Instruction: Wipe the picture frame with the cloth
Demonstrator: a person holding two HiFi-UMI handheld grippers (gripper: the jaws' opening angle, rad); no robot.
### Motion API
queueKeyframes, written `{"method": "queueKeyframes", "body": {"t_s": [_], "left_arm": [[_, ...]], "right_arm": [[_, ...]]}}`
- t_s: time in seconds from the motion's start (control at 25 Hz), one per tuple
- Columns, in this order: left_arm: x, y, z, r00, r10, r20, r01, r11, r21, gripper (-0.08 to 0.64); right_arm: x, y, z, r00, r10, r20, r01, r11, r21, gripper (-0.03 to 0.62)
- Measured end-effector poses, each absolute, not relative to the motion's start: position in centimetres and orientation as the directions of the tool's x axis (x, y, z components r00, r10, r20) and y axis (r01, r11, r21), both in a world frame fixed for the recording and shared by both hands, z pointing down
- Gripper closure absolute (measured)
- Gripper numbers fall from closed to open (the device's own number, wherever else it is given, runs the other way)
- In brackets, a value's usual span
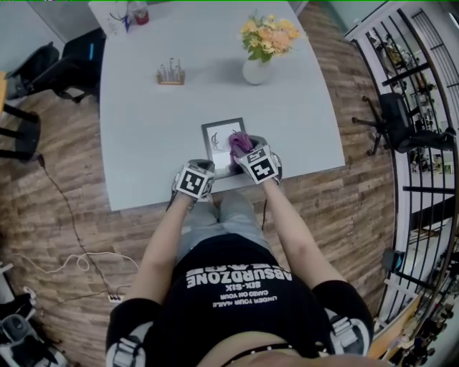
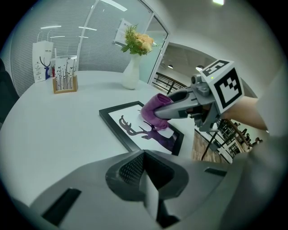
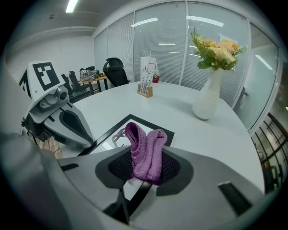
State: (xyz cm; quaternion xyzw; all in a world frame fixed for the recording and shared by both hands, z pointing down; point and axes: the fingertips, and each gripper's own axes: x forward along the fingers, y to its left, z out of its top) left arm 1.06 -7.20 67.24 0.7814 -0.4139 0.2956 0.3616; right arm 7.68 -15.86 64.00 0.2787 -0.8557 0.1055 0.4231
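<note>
A black picture frame point(image 1: 221, 137) holding a white print of a dark stag lies flat near the table's front edge. My right gripper point(image 1: 242, 149) is shut on a purple knitted cloth point(image 1: 239, 140) and holds it over the frame's right side. In the right gripper view the cloth point(image 3: 145, 152) bunches up between the jaws, with the frame point(image 3: 118, 130) just beyond. In the left gripper view the cloth point(image 2: 155, 111) sits on the print point(image 2: 135, 128). My left gripper point(image 1: 203, 169) hovers at the frame's near left corner, jaws shut on nothing.
A white vase of flowers point(image 1: 259, 66) stands behind the frame, and a small wooden holder point(image 1: 171, 74) is to its left. A white paper bag point(image 1: 112, 14) sits at the far edge. Black chairs point(image 1: 68, 64) stand left of the grey table point(image 1: 143, 129).
</note>
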Motion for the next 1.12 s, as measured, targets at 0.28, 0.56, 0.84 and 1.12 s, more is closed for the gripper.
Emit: {"method": "queueKeyframes", "body": {"t_s": [0.28, 0.56, 0.84, 1.12], "left_arm": [[1.1, -7.4, 67.0, 0.491, -0.418, 0.765, -0.851, -0.417, 0.318, 0.544], [1.5, -7.5, 66.9, 0.482, -0.424, 0.767, -0.854, -0.421, 0.304, 0.545], [1.2, -7.2, 67.1, 0.486, -0.427, 0.763, -0.854, -0.419, 0.309, 0.545], [1.2, -7.3, 67.0, 0.495, -0.419, 0.761, -0.847, -0.429, 0.315, 0.545]], "right_arm": [[6.7, -18.2, 64.0, -0.491, -0.423, 0.762, -0.605, 0.795, 0.051, 0.457], [6.3, -20.1, 64.1, -0.487, -0.457, 0.744, -0.643, 0.764, 0.048, 0.456], [6.7, -20.4, 64.8, -0.53, -0.437, 0.727, -0.761, 0.623, -0.18, 0.46], [6.7, -20.4, 64.9, -0.542, -0.444, 0.714, -0.752, 0.635, -0.177, 0.462]]}}
